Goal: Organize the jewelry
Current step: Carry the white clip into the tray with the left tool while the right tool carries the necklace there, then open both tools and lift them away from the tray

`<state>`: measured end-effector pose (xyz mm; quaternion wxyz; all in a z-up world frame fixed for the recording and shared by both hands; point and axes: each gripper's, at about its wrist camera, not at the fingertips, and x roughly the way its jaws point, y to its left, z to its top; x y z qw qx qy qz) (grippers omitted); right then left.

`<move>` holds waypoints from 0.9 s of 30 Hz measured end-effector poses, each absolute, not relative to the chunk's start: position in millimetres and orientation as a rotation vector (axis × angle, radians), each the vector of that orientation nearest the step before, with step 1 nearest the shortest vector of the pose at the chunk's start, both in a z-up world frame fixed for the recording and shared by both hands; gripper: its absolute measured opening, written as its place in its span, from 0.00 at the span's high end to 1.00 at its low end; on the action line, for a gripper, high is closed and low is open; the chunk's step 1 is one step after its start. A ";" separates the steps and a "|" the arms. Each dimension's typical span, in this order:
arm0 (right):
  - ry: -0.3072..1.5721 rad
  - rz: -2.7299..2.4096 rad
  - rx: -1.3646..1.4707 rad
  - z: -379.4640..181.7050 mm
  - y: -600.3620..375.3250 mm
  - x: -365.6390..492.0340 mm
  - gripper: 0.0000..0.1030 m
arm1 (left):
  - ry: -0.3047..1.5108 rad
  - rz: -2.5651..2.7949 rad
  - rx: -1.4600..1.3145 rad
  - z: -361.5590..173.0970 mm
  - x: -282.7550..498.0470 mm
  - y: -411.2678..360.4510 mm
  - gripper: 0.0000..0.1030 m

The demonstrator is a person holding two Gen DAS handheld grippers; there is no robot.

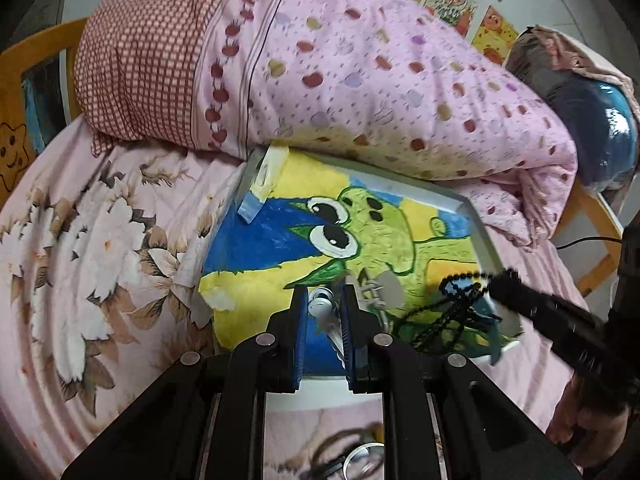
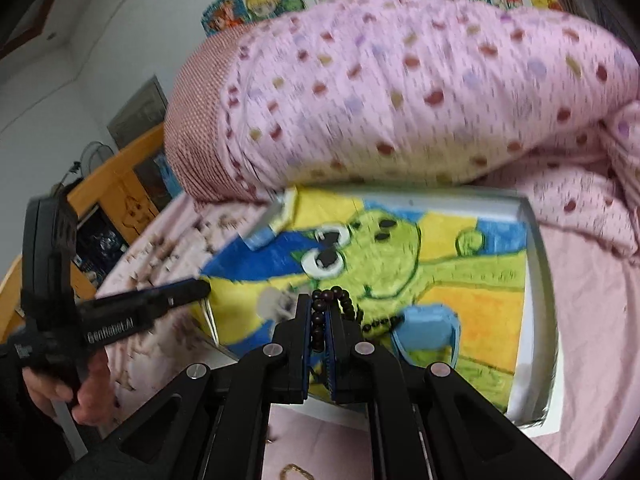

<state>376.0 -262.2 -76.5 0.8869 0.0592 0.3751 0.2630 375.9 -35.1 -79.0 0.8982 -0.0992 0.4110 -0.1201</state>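
Clamped in the right gripper (image 2: 319, 320), the dark bead strand (image 2: 332, 308) dangles over the frog-painted tray (image 2: 536, 280); it may snag. Left gripper (image 1: 325, 300) seemingly pinches a white piece (image 1: 322, 300), likely to slip.

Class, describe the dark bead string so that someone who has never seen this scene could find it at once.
Find the frog painting lying flat on the pink bed, below the rolled quilt. Near its lower edge, the right gripper pinches a dark bead string. Unlike the blue pouch beside it, it is a loop of small round beads.

Both wrist views close above painting (image 1: 360, 240)
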 end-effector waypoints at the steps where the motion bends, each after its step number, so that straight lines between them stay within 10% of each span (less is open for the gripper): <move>1: 0.787 0.544 0.121 -79.9 -262.0 375.6 0.94 | 0.857 -0.247 -0.203 -81.7 377.9 -35.3 0.88; 14: 0.844 0.471 0.087 -112.7 -268.6 356.5 0.92 | 0.934 -0.229 -0.163 -111.3 384.9 -41.1 0.86; 17: 0.822 0.457 0.063 -109.1 -267.6 348.6 0.78 | 0.956 -0.225 -0.161 -111.9 384.6 -40.9 0.58; 27: 0.678 0.409 0.086 -77.3 -282.3 317.7 0.29 | 0.887 -0.166 -0.198 -89.4 361.0 -29.6 0.31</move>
